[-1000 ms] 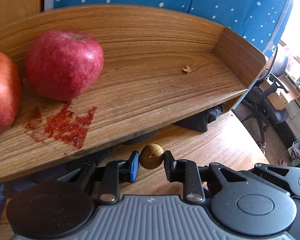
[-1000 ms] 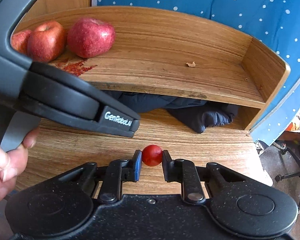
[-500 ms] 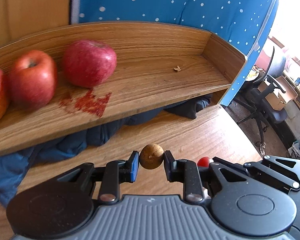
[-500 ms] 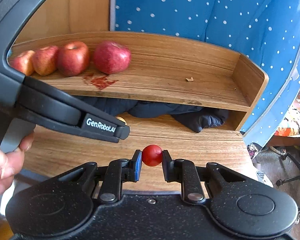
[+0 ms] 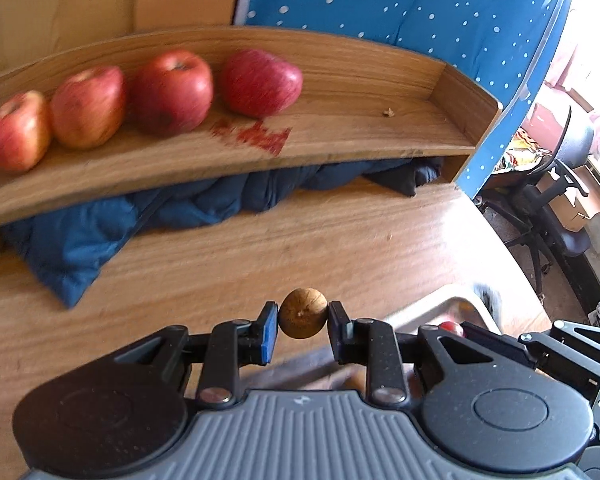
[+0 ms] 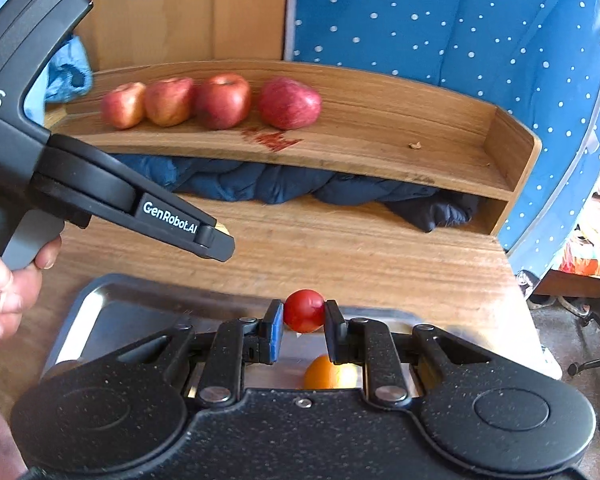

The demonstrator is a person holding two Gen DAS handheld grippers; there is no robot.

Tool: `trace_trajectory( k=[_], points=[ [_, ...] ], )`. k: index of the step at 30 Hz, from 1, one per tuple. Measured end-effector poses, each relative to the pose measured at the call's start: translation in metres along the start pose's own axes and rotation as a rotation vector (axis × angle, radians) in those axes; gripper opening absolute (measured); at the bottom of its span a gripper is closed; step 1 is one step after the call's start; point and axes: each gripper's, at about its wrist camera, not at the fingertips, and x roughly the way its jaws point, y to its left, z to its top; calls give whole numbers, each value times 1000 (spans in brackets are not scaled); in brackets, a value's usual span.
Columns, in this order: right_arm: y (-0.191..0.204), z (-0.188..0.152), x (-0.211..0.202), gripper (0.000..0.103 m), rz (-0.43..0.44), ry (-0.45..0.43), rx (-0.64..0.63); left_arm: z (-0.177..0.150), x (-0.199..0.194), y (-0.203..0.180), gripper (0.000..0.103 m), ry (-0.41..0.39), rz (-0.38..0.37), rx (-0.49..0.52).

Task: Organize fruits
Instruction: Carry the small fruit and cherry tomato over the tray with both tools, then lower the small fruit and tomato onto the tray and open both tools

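Left gripper [image 5: 302, 313] pinching small brown round fruit [image 5: 302, 312]; right gripper [image 6: 303, 311] pinching cherry tomato [image 6: 304, 310], centre frame above metal tray [image 6: 100, 312] holding an orange [image 6: 328, 372]. Carry step, likely. Next: place beside four apples [image 6: 220, 100] on wooden shelf [image 6: 380, 140], upper frame.

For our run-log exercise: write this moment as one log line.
left gripper: shut on brown fruit | right gripper: shut on small red fruit, over metal tray | shelf: four apples
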Motion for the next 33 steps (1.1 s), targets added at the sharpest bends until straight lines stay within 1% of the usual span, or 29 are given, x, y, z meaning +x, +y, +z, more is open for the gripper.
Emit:
trace_trajectory(
  k=[6, 12, 20, 26, 33],
  points=[
    [15, -5, -9, 23, 38, -10, -33, -20, -10, 5, 29, 24, 27, -13],
    [29, -4, -9, 23, 89, -8, -62, -38, -17, 8, 29, 68, 58, -26],
    [47, -7, -5, 23, 153, 25, -111, -51, -28, 23, 29, 78, 93, -92],
    [56, -9, -4, 23, 175, 38, -135, -56, -32, 28, 29, 80, 105, -116],
    [54, -10, -4, 23, 171, 43, -127, -55, -31, 28, 29, 82, 109, -115]
  ],
)
